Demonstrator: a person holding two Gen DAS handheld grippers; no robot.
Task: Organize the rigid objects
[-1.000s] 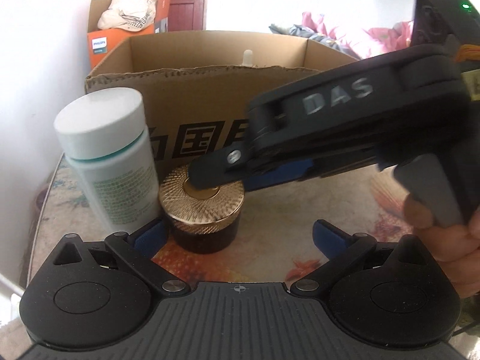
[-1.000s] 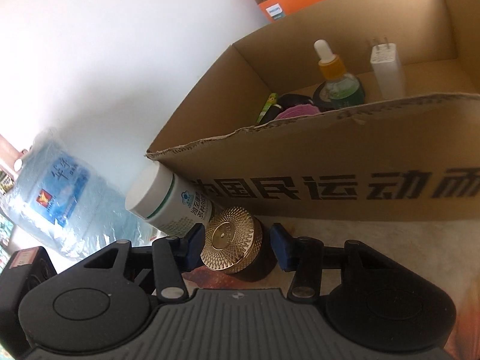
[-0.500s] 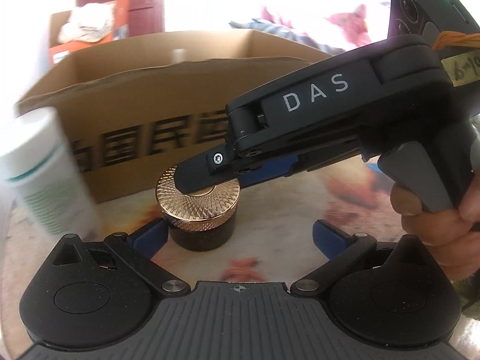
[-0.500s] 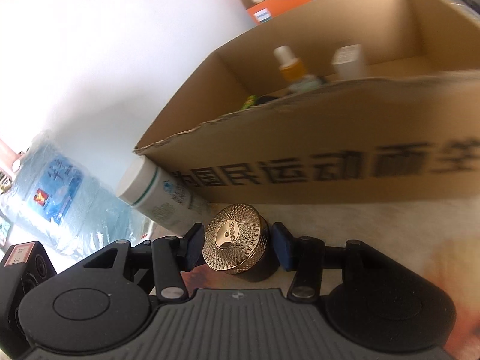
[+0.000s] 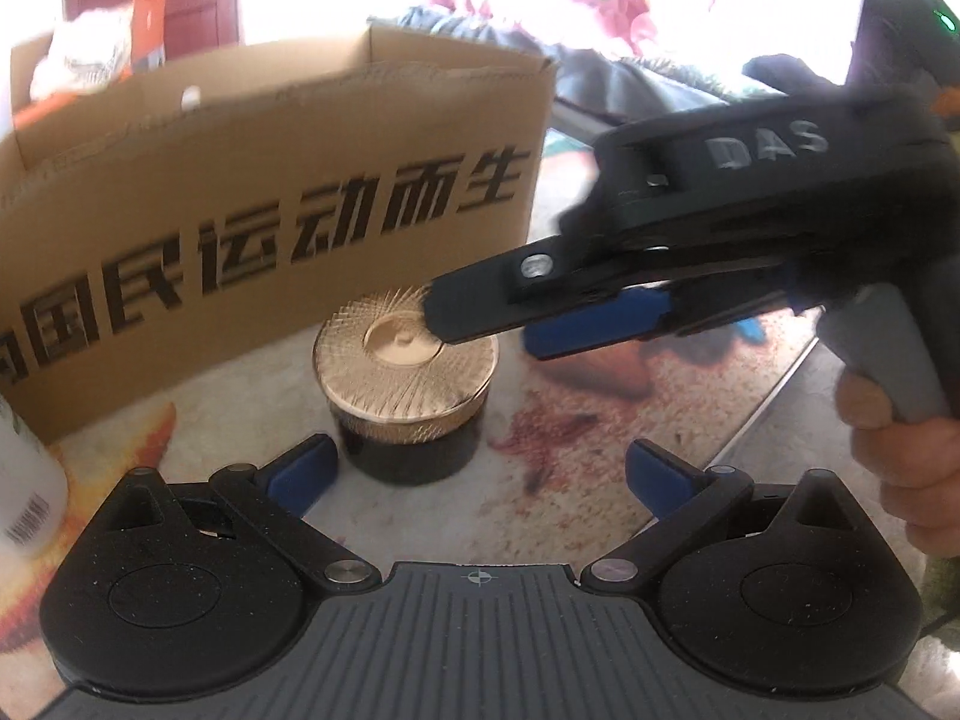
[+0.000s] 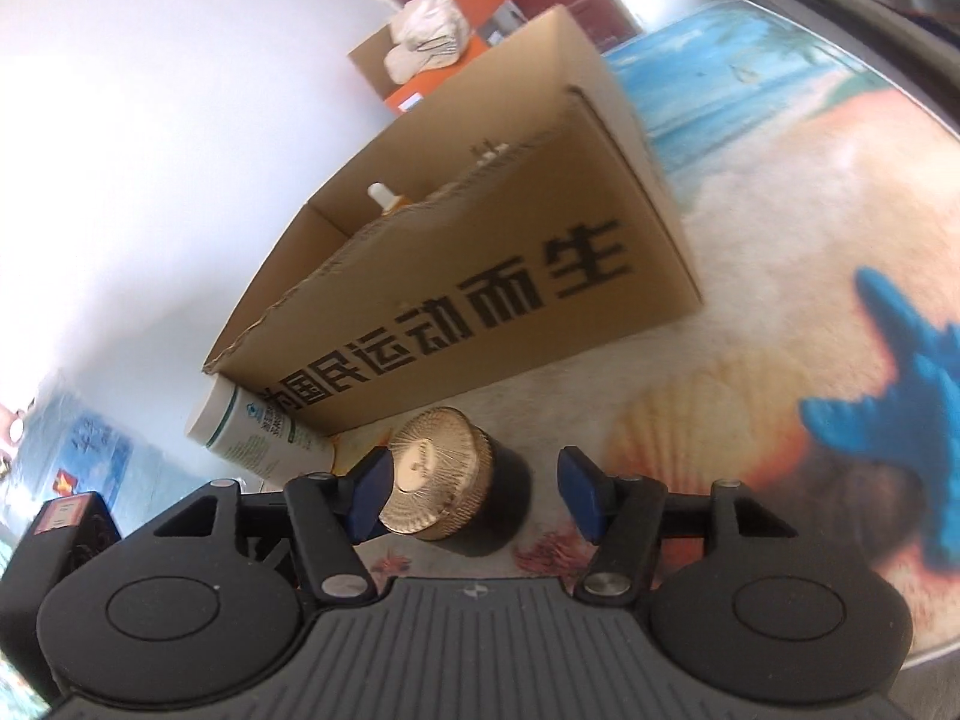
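A dark jar with a ribbed gold lid (image 5: pixel 405 372) (image 6: pixel 435 474) stands on the printed tabletop, in front of the brown cardboard box (image 5: pixel 270 192) (image 6: pixel 480 300). My right gripper (image 6: pixel 474 483) (image 5: pixel 474 312) straddles the jar and its jaws are opening. The left blue pad still touches the lid, while the right pad stands clear of it. My left gripper (image 5: pixel 480 468) is open and empty, with the jar just ahead of its left finger. A white bottle (image 5: pixel 24 480) (image 6: pixel 252 438) stands by the box's left corner. A dropper bottle (image 6: pixel 381 195) pokes up inside the box.
A person's hand (image 5: pixel 900 438) grips the right tool's handle. An orange carton with pale cloth (image 6: pixel 432 54) sits behind the box by the wall. Clothes are piled at the back right (image 5: pixel 630 30). The table edge (image 5: pixel 780 384) runs close on the right.
The jar has shifted right along the box front, away from the white bottle, with the right gripper around it. The right jaws have spread. Both cameras swung right.
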